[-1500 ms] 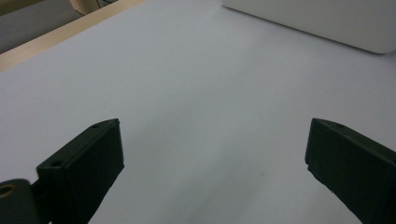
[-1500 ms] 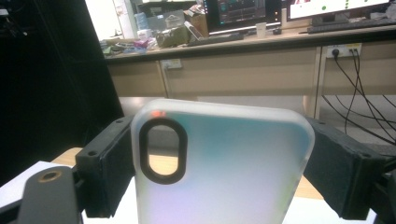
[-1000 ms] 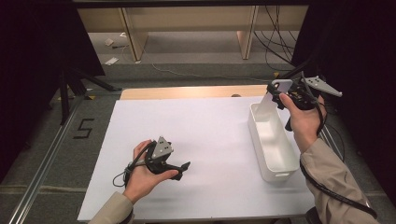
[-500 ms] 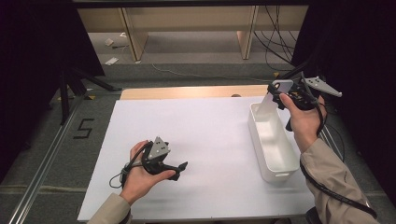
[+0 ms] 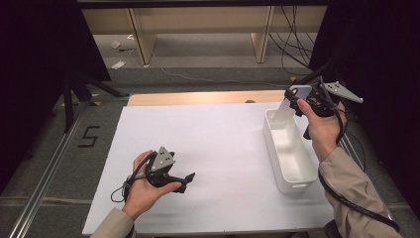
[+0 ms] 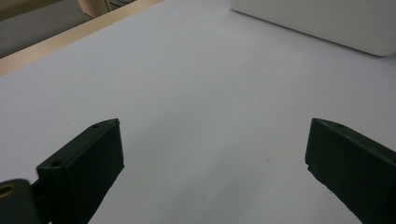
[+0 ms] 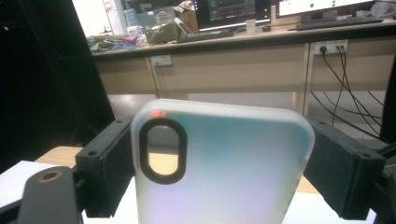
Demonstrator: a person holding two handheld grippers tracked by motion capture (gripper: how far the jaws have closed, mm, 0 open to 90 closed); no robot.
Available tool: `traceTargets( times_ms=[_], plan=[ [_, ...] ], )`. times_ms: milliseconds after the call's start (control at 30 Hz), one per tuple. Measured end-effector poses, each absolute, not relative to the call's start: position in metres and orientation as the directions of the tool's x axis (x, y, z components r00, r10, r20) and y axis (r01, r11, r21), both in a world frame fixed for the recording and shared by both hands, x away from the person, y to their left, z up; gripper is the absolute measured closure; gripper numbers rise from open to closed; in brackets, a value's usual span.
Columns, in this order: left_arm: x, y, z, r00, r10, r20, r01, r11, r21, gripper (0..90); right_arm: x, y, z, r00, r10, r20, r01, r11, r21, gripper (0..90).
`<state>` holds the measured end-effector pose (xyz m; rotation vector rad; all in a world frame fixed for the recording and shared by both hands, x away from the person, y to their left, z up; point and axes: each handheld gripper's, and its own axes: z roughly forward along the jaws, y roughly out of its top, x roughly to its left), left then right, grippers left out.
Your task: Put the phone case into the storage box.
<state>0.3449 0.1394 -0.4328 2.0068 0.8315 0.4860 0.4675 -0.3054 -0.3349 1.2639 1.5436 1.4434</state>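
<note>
A white sheet point(image 5: 218, 148) covers most of the table, with a strip of bare wooden tabletop point(image 5: 198, 97) showing along its far edge at twelve o'clock; on the sheet toward three o'clock stands a long white bin point(image 5: 289, 153), lying lengthwise from near to far, with nothing seen in it; the floor at nine o'clock bears a taped figure five point(image 5: 88, 136); in the right gripper view a desk with screens point(image 7: 280, 18) and hanging cables stands far behind.

The right gripper point(image 5: 297, 99), held up in a hand at about two o'clock, hangs over the far end of the bin; its jaws pinch a frosted phone case point(image 7: 219, 163) by its two long edges, camera opening point(image 7: 163, 149) toward the upper left in the right gripper view; in the high view the case point(image 5: 287, 106) slants down toward the bin's far end, and whether it touches the rim cannot be told.

The left gripper point(image 5: 188, 178) rests low over the sheet at seven o'clock, well apart from the bin; its jaws stand spread over bare sheet, with nothing between them.
</note>
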Motion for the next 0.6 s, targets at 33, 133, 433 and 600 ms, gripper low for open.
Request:
traceTargets(
  times_ms=[33, 133, 433, 600],
  plan=[
    [0.3444, 0.1397, -0.433, 0.697, 0.717, 0.019, 0.37, -0.383, 0.846, 3.5, 0.4676, -0.3054, -0.335, -0.31, 0.94, 0.141, 0.204, -0.079, 0.976, 17.3],
    [0.3431, 0.141, -0.433, 0.695, 0.719, 0.018, 0.372, -0.381, 0.846, 3.5, 0.4679, -0.3057, -0.3356, -0.308, 0.941, 0.142, 0.207, -0.08, 0.975, 17.3],
    [0.3409, 0.1444, -0.4332, 0.692, 0.722, 0.017, 0.375, -0.38, 0.846, 3.5, 0.4687, -0.3066, -0.3368, -0.304, 0.942, 0.141, 0.209, -0.078, 0.975, 17.3],
    [0.341, 0.1443, -0.4337, 0.691, 0.723, 0.016, 0.375, -0.378, 0.846, 3.5, 0.4691, -0.3062, -0.337, -0.303, 0.943, 0.14, 0.207, -0.078, 0.975, 17.3]
  ],
)
